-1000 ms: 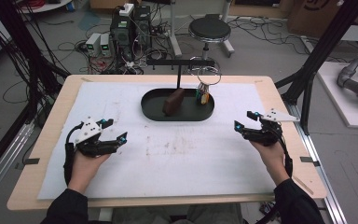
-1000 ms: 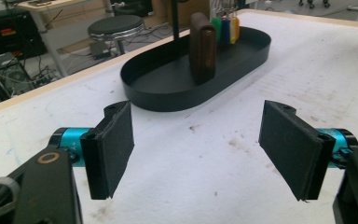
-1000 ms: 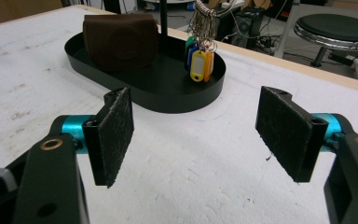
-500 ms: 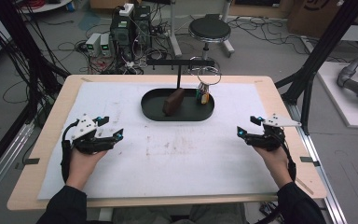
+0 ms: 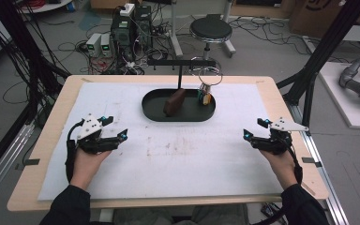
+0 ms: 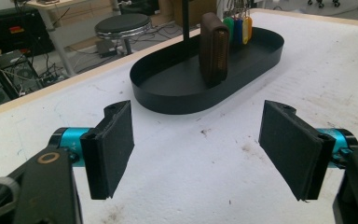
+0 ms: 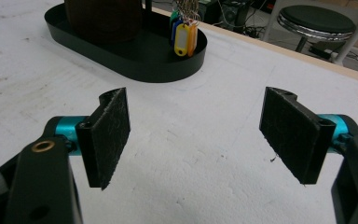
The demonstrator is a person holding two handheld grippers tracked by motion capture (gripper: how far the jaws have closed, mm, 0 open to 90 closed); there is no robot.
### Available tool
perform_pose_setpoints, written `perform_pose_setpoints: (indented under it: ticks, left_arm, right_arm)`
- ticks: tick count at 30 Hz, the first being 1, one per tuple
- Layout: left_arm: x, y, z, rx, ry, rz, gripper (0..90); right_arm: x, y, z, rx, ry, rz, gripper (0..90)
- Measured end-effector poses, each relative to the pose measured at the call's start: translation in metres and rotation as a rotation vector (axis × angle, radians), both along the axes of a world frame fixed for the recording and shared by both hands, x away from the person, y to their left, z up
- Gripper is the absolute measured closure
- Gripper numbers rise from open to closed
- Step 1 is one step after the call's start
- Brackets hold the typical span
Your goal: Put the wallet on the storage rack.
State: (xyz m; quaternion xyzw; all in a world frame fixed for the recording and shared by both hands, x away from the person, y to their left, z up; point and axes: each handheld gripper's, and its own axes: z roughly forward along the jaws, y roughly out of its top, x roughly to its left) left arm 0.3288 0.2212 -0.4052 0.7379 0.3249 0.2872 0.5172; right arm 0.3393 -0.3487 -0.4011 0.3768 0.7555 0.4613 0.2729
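A black oval tray (image 5: 151, 112) (image 6: 168, 91) (image 7: 140, 63) sits at the far middle of the white mat. In it a brown wallet (image 5: 174, 101) (image 6: 214, 44) (image 7: 102, 18) stands on edge beside a black T-shaped stand (image 5: 181, 63). Coloured key tags (image 5: 206, 97) (image 6: 238, 25) (image 7: 184, 37) hang from a ring at the tray's right end. My left gripper (image 5: 115, 129) (image 6: 198, 149) rests open at the mat's left, nothing between its jaws. My right gripper (image 5: 254, 129) (image 7: 203, 140) rests open at the right, also empty.
The white mat (image 5: 183, 154) covers a wooden table (image 5: 75, 82). Black frame posts (image 5: 323, 51), cables, electronics and a round stool (image 5: 211, 30) stand on the floor beyond the far edge.
Both hands with their grippers have drifted slightly toward the near edge of the table. The tray and its contents have stayed put.
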Motion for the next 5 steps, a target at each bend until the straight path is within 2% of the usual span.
perform_pose_setpoints:
  ticks: [5]
  left_arm:
    - [0.0009,-0.0003,-0.0020,0.007,0.008,0.005,26.3]
  right_arm:
    - [0.0019,0.0027,-0.0021,-0.017,-0.001,0.010,24.9]
